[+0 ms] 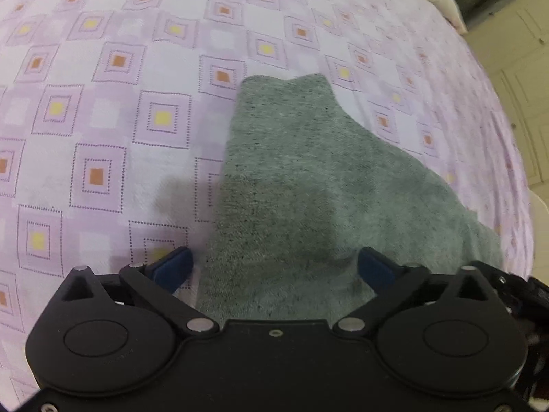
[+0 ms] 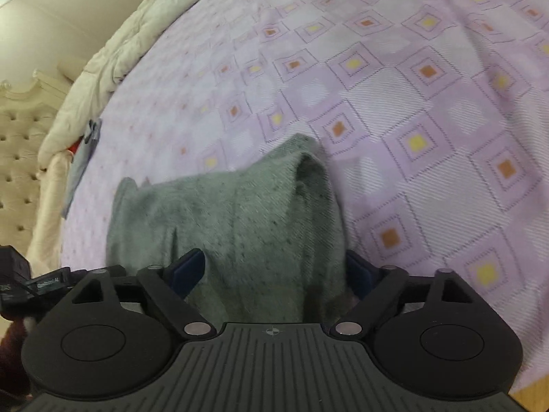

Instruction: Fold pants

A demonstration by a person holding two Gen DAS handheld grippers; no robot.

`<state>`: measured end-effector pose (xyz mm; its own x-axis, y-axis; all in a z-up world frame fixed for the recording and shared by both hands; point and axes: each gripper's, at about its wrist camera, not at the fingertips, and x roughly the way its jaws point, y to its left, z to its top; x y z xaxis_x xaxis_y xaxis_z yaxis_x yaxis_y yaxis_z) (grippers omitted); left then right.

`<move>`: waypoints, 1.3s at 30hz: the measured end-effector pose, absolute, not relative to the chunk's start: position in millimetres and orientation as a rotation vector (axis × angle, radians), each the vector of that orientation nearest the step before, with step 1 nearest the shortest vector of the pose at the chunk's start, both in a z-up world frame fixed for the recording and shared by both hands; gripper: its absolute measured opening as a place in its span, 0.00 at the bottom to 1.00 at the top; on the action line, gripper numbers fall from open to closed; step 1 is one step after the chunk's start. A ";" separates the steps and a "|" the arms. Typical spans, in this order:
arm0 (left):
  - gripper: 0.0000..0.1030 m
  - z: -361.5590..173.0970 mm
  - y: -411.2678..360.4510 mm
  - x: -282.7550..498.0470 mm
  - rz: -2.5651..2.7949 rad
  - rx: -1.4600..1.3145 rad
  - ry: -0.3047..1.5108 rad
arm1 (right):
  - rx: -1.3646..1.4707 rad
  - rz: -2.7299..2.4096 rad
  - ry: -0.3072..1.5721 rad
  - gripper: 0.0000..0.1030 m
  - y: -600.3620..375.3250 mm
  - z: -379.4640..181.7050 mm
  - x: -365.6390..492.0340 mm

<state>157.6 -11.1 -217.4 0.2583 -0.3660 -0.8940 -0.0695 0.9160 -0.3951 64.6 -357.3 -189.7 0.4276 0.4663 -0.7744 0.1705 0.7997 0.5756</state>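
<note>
The grey-green pants (image 1: pixel 302 178) lie folded on the bed, spreading from under my left gripper toward the upper middle of the left wrist view. My left gripper (image 1: pixel 274 265) is open above their near end, with one blue pad (image 1: pixel 175 264) over the sheet and the other over the cloth. In the right wrist view the pants (image 2: pixel 240 213) form a bunched heap with a raised fold at its right side. My right gripper (image 2: pixel 276 269) is open and straddles the heap's near end, its pads beside the cloth without pinching it.
The bed is covered by a lilac sheet (image 1: pixel 103 110) printed with yellow and orange squares. A cream quilt (image 2: pixel 113 51) is bunched along the far edge beside a tufted headboard (image 2: pixel 20 158). A small blue-grey item (image 2: pixel 82 158) lies near the quilt. Cabinet doors (image 1: pixel 521 79) stand past the bed.
</note>
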 end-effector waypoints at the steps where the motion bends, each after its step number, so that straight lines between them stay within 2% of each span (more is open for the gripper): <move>1: 0.97 -217.0 -13.1 157.9 -0.183 -0.404 1.304 | 0.662 0.196 1.139 0.84 -357.5 -188.6 65.1; 2: 0.96 -216.0 -15.3 157.2 -0.159 -0.412 1.309 | 0.678 0.188 1.143 0.81 -358.2 -187.7 65.3; 3: 0.87 -214.1 -17.1 157.5 -0.136 -0.411 1.313 | 0.696 0.177 1.150 0.64 -359.6 -186.6 64.7; 4: 0.79 -210.7 -17.7 156.6 -0.109 -0.390 1.310 | 0.709 0.174 1.164 0.38 -360.3 -185.3 64.2; 5: 0.55 -207.2 -16.4 153.8 -0.085 -0.376 1.305 | 0.712 0.184 1.177 0.36 -360.2 -183.4 63.6; 6: 0.13 -201.1 -11.6 149.3 -0.083 -0.389 1.281 | 0.688 0.199 1.171 0.31 -356.3 -175.9 63.4; 7: 0.09 -197.5 -5.3 147.3 -0.114 -0.448 1.283 | 0.653 0.218 1.164 0.30 -350.4 -169.1 63.9; 10: 0.10 -171.7 7.5 140.9 -0.085 -0.520 1.245 | 0.550 0.265 1.137 0.29 -332.1 -137.1 67.4; 15: 0.10 -106.9 24.8 152.2 -0.091 -0.437 1.106 | 0.465 0.386 1.037 0.29 -297.2 -83.3 98.6; 21: 0.11 -65.1 91.3 205.9 -0.036 -0.497 1.027 | 0.502 0.490 0.995 0.29 -251.8 -60.6 199.2; 22: 0.13 -65.4 101.1 215.4 -0.024 -0.504 1.022 | 0.510 0.499 1.007 0.31 -244.2 -63.6 216.5; 23: 0.20 -70.3 108.4 226.4 -0.006 -0.498 1.027 | 0.516 0.492 1.025 0.32 -236.5 -69.6 234.5; 24: 0.24 -78.1 117.2 238.4 0.038 -0.478 1.031 | 0.516 0.473 1.042 0.39 -227.6 -79.8 254.6; 25: 0.22 -89.4 120.6 249.5 0.102 -0.458 1.024 | 0.501 0.441 1.047 0.41 -221.0 -92.6 266.5; 26: 0.14 -98.3 128.1 256.2 0.171 -0.431 1.010 | 0.481 0.389 1.046 0.41 -216.5 -106.2 276.2; 27: 0.13 -106.9 132.9 262.8 0.225 -0.386 1.010 | 0.439 0.304 1.048 0.41 -212.6 -118.9 286.2; 30: 0.14 -116.6 134.3 269.0 0.244 -0.343 1.043 | 0.296 0.214 0.997 0.41 -198.4 -123.4 290.0; 35: 0.15 -125.0 102.2 283.0 0.105 -0.239 1.017 | 0.072 0.398 0.880 0.41 -149.0 -112.2 268.0; 39: 0.19 -145.5 86.3 321.6 0.031 -0.249 1.049 | -0.088 0.449 0.933 0.40 -115.1 -135.9 286.6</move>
